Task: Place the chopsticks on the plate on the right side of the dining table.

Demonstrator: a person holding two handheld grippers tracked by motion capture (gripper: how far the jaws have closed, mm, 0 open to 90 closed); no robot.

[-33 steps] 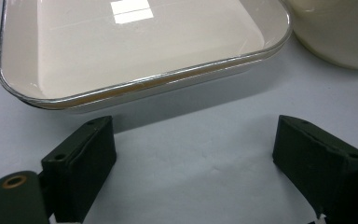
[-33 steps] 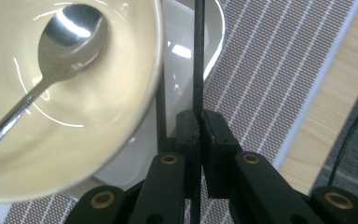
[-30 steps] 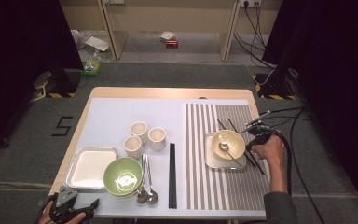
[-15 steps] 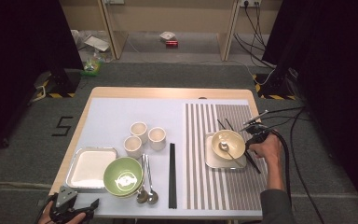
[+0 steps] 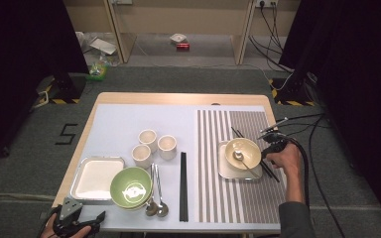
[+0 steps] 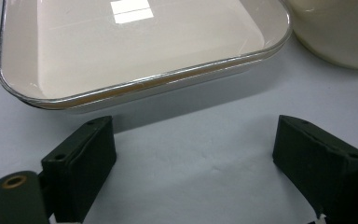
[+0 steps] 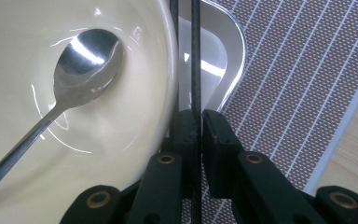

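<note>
The right gripper (image 5: 267,150) sits at the right edge of the table, its jaws pressed nearly together on a pair of black chopsticks (image 7: 195,56) — in the right gripper view the thin sticks run straight up from between the pads, one against the other. In the high view those chopsticks (image 5: 238,134) lie slanted across the far right corner of a small white square plate (image 5: 224,171), which rests on the striped placemat (image 5: 213,198) covering the right half of the table. A cream bowl (image 5: 243,148) stands on that plate with a metal spoon (image 5: 243,161) inside, its head on the bowl's floor and its handle leaning over the near rim. The chopsticks pass just beside the bowl's right wall.

The left gripper (image 5: 74,223) hovers at the near left corner of the table, jaws spread wide with nothing between them — in the left gripper view the bare mat lies between the two black pads, and a white rectangular tray (image 6: 140,51) lies just beyond them.

Near that tray, towards the near edge, stands a green bowl (image 5: 131,186) with two spoons (image 5: 156,198) beside it. A second pair of black chopsticks (image 5: 182,186) lies straight along the middle, and three small cups (image 5: 154,145) cluster towards the centre.
</note>
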